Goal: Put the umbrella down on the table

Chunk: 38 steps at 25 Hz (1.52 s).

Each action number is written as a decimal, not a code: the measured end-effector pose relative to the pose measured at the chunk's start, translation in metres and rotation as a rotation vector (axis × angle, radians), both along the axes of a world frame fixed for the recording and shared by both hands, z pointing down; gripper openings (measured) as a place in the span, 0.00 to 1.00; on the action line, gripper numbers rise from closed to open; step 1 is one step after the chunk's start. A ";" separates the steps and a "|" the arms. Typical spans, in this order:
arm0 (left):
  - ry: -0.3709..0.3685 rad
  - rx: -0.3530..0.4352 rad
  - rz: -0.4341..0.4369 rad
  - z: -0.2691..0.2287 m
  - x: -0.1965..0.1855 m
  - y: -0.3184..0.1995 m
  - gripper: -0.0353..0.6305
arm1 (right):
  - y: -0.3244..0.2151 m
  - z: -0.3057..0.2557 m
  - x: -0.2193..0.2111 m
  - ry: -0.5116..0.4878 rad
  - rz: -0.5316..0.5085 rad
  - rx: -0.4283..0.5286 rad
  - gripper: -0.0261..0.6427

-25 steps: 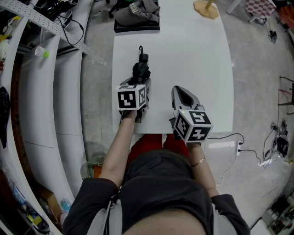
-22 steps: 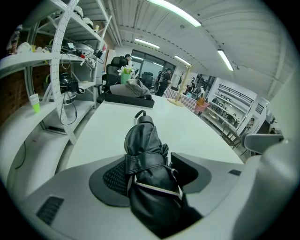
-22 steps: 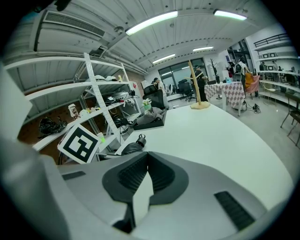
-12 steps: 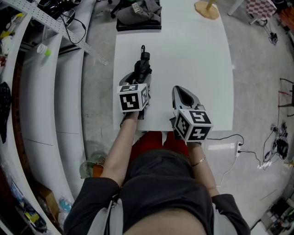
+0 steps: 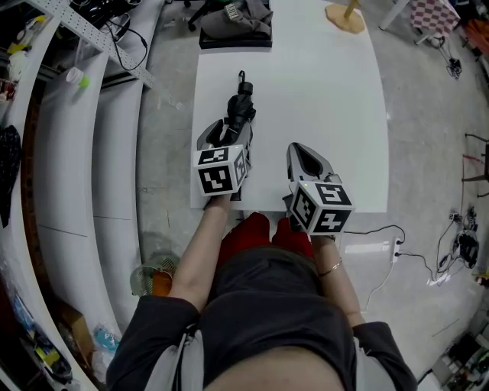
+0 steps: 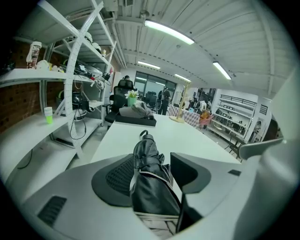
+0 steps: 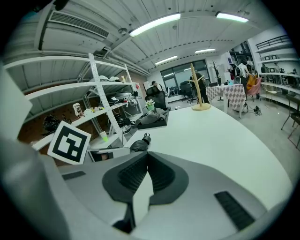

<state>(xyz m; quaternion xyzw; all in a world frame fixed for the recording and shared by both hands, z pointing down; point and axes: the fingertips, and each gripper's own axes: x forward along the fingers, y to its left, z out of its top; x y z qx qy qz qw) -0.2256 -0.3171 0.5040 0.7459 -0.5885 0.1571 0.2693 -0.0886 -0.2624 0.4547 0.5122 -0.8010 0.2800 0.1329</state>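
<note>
wooden stand, round base with upright post (image 5: 344, 14), far end | black tray (image 5: 229, 43) holding crumpled grey cloth (image 5: 248, 11), far left | white curved shelving (image 5: 76, 176), left side | clear cup, green at bottom (image 6: 48, 115), on shelf | black cables (image 5: 114, 30) on shelving | checked cloth (image 5: 432, 11), top right | ceiling strip lights (image 6: 168, 32)

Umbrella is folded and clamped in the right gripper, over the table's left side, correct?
Not quite: the left gripper, not the right, clamps the folded umbrella, over the table's left side. The left gripper view shows it between that gripper's jaws, while the right gripper is shut on nothing.
</note>
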 end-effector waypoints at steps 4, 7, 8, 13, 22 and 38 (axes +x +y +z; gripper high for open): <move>0.024 0.059 0.002 -0.020 -0.005 0.012 0.38 | 0.009 -0.003 -0.006 -0.002 -0.002 0.007 0.07; 0.052 0.105 0.007 -0.034 -0.009 0.020 0.35 | 0.014 -0.005 -0.010 0.005 0.002 0.021 0.07; 0.058 0.120 0.007 -0.039 -0.012 0.023 0.34 | 0.015 -0.006 -0.012 0.007 0.002 0.025 0.07; 0.126 0.186 0.004 -0.065 -0.019 0.036 0.25 | 0.021 -0.014 -0.008 0.012 0.014 0.041 0.07; 0.218 0.259 0.061 -0.097 -0.025 0.062 0.08 | 0.035 -0.024 -0.011 0.021 0.028 0.054 0.07; 0.256 0.378 0.174 -0.141 -0.001 0.112 0.07 | 0.047 -0.051 0.025 0.014 0.029 0.136 0.07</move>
